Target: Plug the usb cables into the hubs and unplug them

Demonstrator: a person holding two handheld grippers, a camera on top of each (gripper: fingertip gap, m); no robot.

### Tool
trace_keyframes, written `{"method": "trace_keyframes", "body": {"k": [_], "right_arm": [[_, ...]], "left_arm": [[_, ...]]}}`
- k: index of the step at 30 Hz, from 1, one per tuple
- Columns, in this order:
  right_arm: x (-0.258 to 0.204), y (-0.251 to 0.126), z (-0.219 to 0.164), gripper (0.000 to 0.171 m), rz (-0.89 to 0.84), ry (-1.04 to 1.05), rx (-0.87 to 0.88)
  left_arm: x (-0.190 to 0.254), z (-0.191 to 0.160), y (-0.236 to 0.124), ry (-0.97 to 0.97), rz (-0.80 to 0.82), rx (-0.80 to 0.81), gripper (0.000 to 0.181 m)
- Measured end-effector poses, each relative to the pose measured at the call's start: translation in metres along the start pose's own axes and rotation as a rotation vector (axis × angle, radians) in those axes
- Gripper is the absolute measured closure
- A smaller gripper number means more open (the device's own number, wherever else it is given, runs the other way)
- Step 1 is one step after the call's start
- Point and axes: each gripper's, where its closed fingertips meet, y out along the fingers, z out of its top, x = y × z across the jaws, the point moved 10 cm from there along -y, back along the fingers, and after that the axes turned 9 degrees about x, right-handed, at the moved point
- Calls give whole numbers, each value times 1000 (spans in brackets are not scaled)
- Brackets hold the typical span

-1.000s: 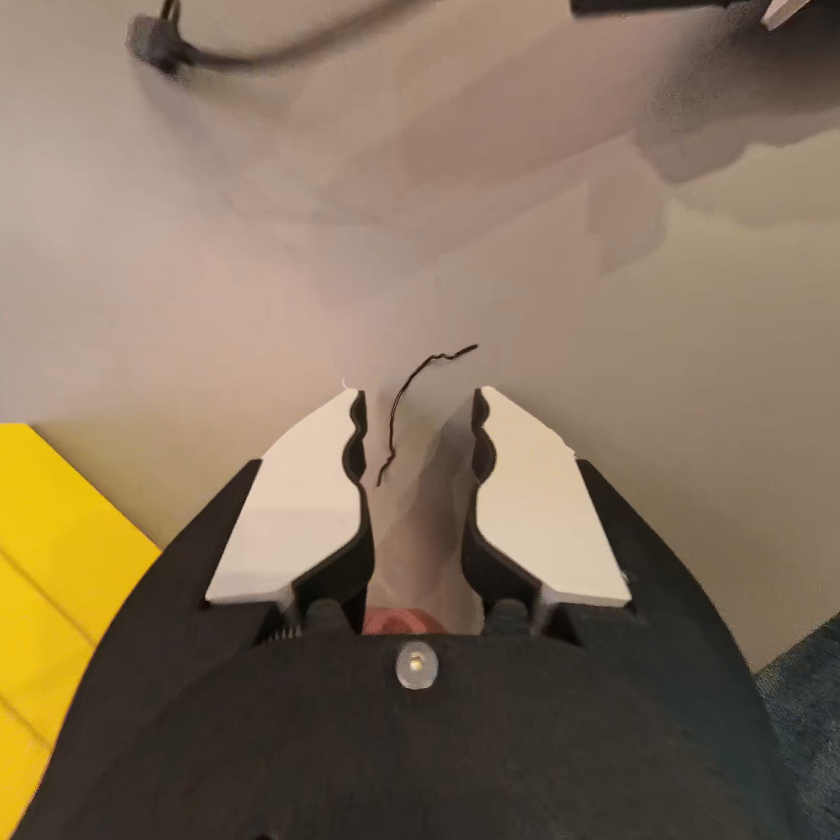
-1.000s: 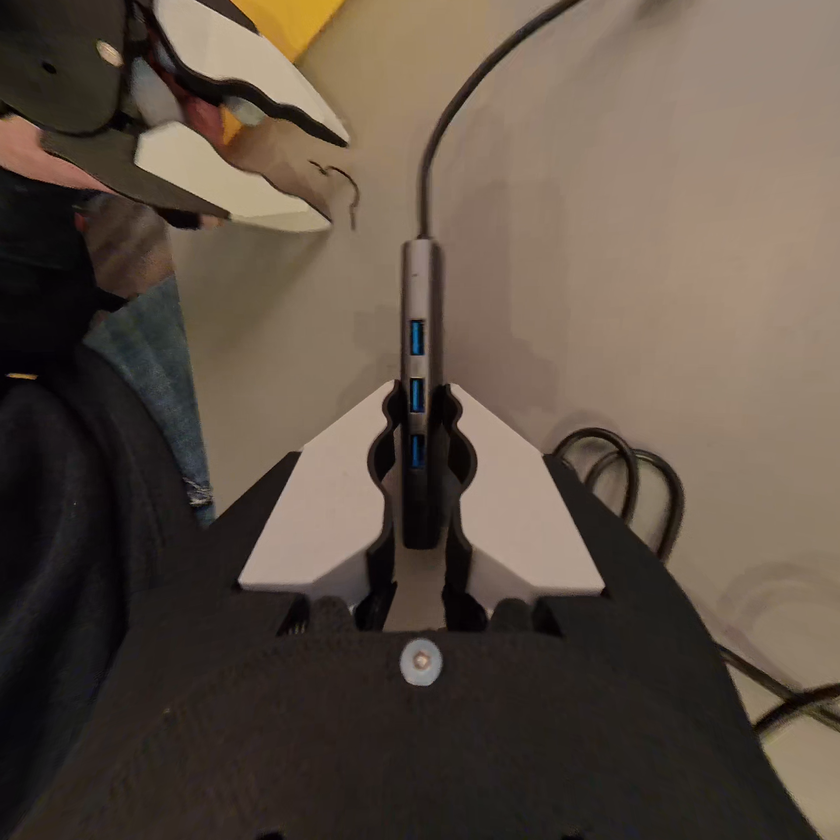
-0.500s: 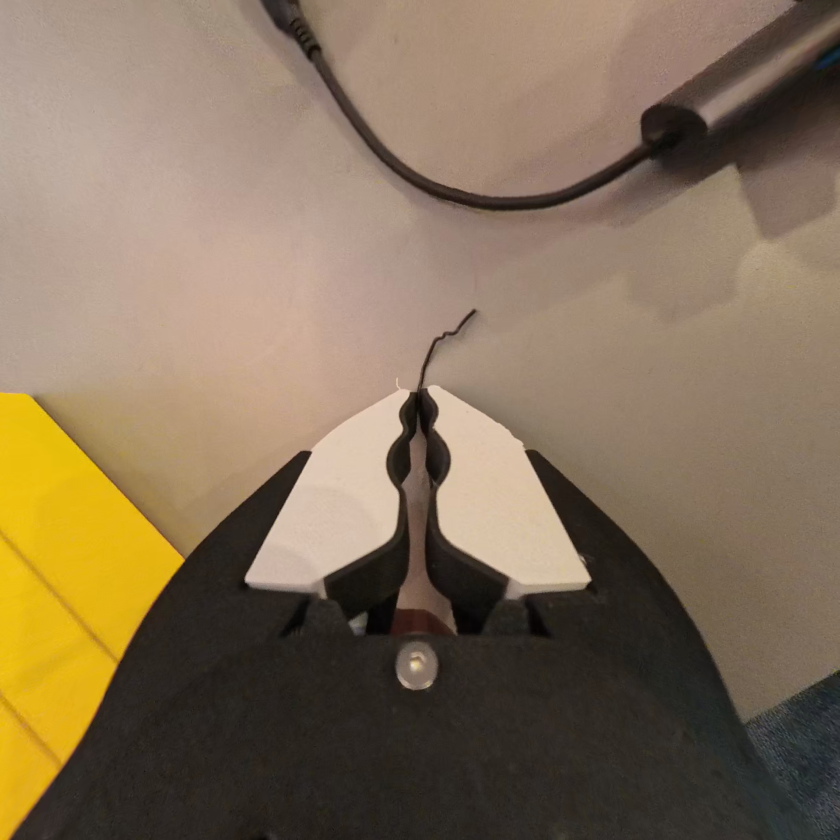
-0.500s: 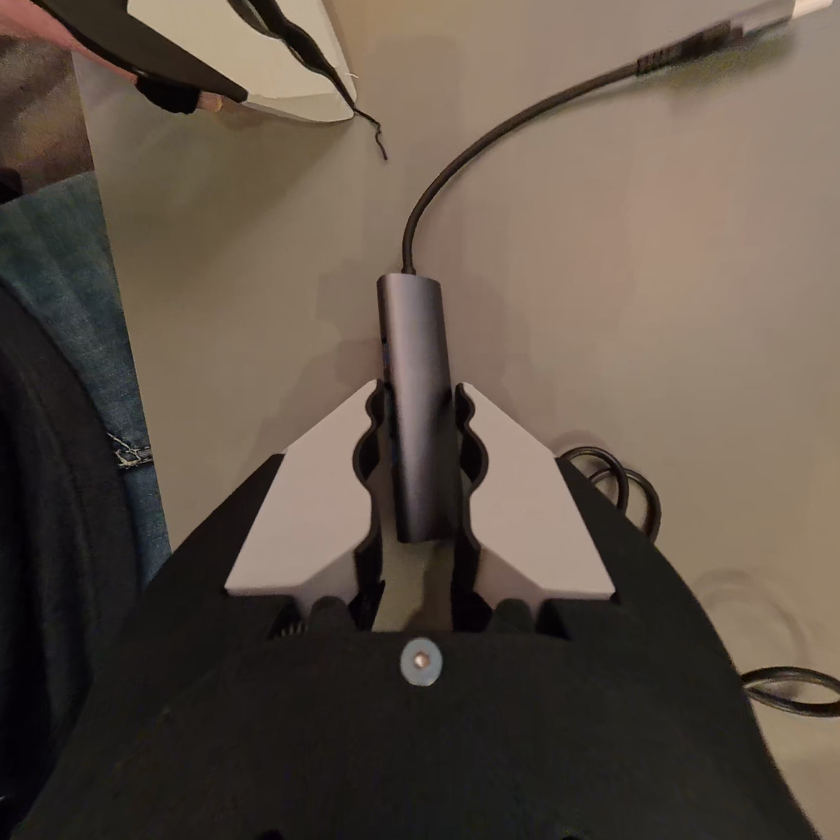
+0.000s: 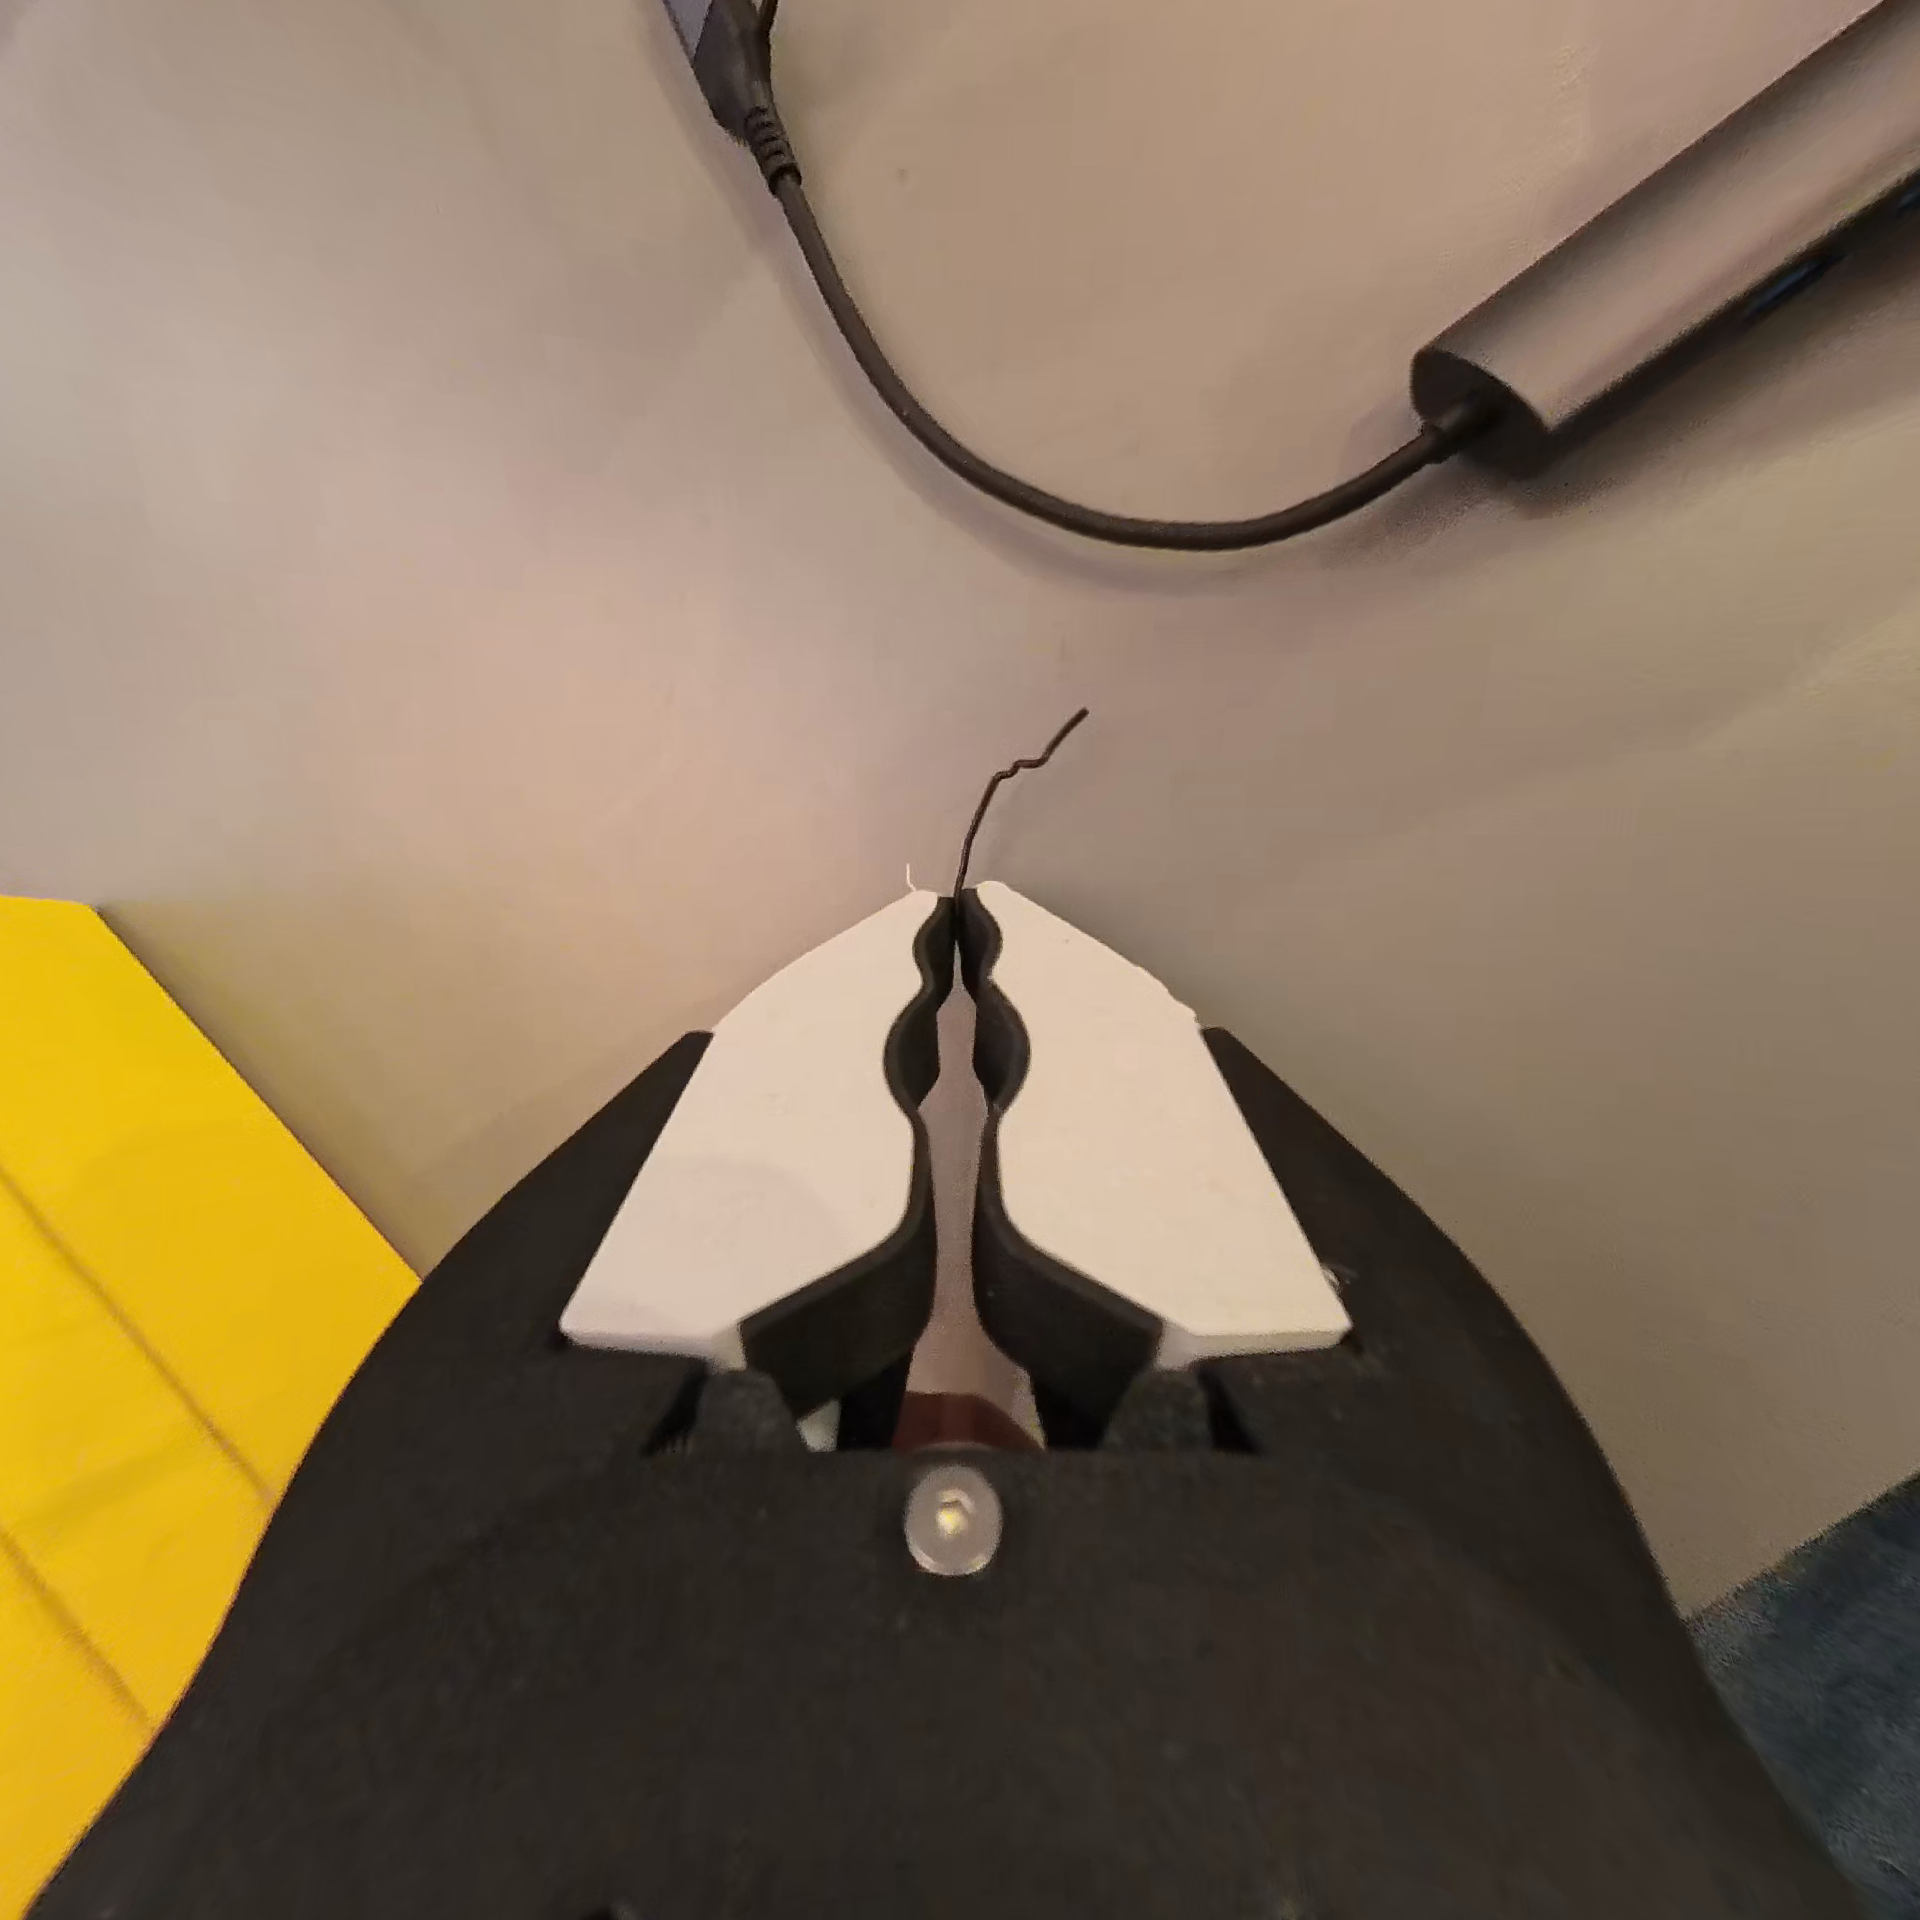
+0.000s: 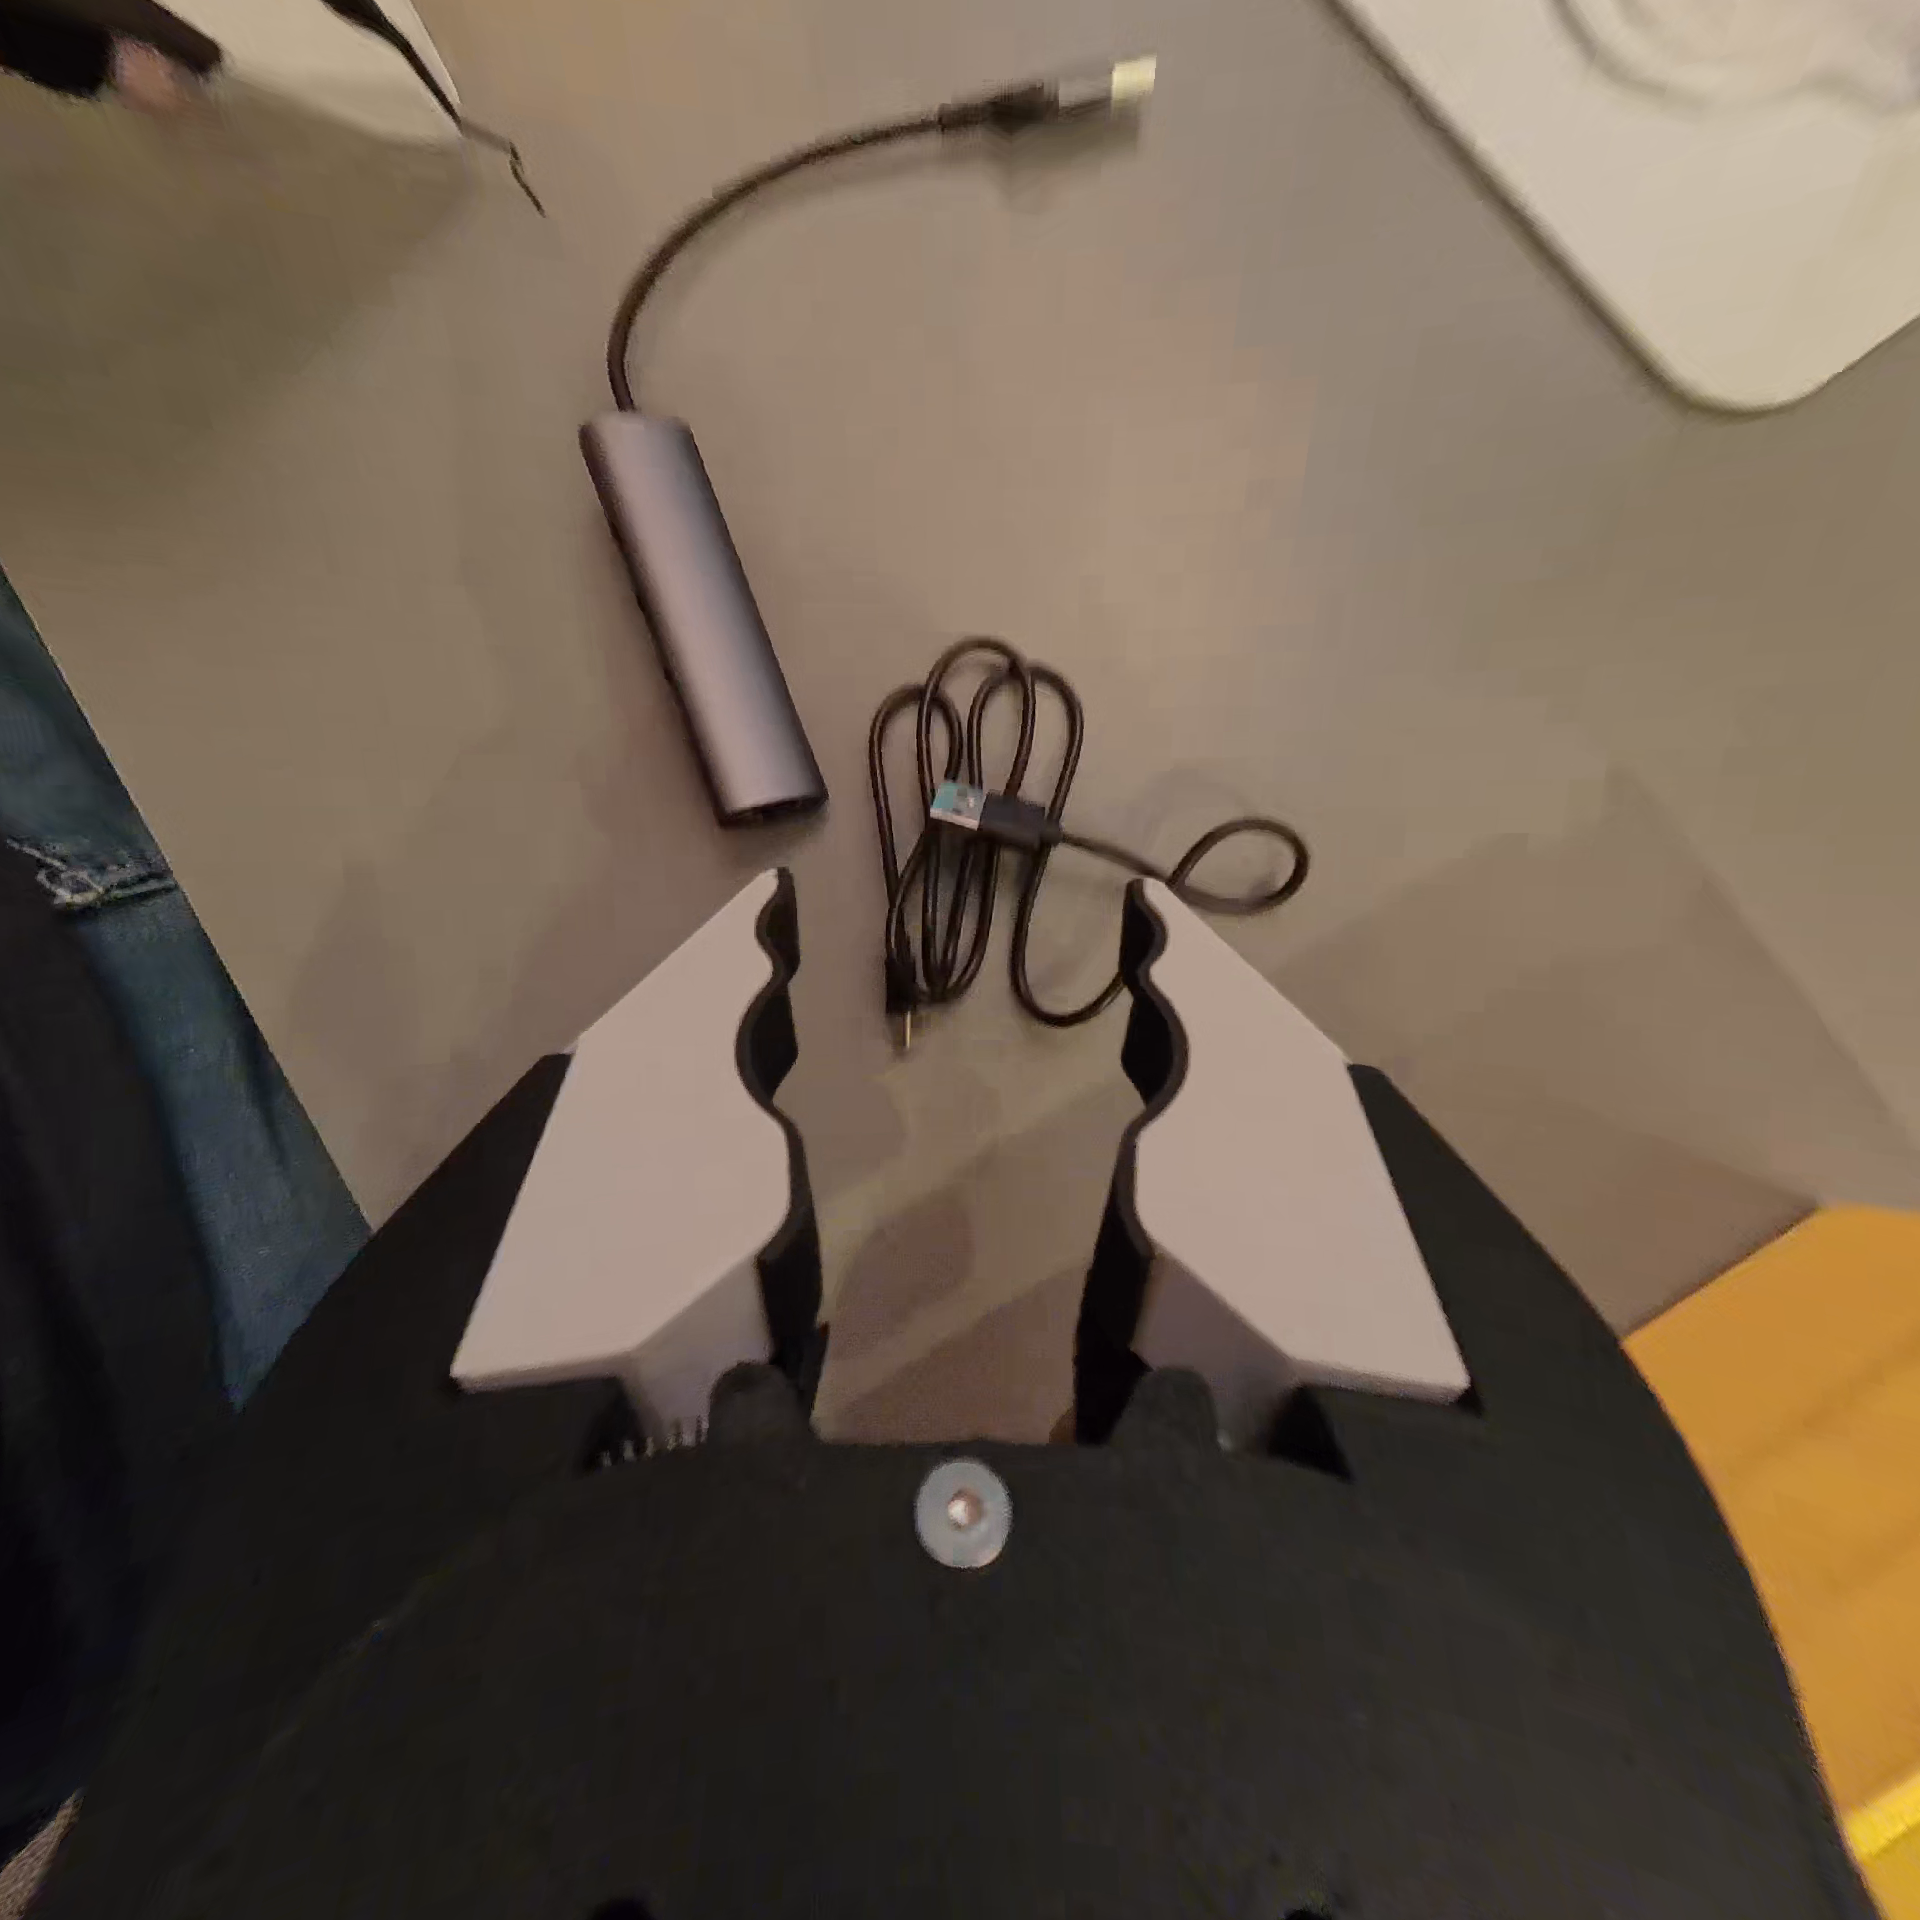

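Grey hub lies free on the bench, coiled cable just beside it. Your right tongs gape empty above the coil; left tongs pinch a thin wire. Risk: grabbing loops instead of the plug drags the whole coil.

A grey table fills both views. In the left wrist view a yellow sheet lies at its left edge, and blue carpet shows at the lower right. In the right wrist view a white pad with rounded corners sits at the far right — a yellow-orange patch lies nearer, at the lower right — and blue denim shows on the left.
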Motion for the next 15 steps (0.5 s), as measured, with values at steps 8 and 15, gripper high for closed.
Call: {"method": "trace_keyframes", "body": {"k": [8,15], "right_arm": [[9,39,-27,85,-61,-64,-153],[13,50,-26,151,16,-26,-122]], "left_arm": [[18,5,2,20,-54,6,181],[26,3,6,2,-103,16,181]]}}
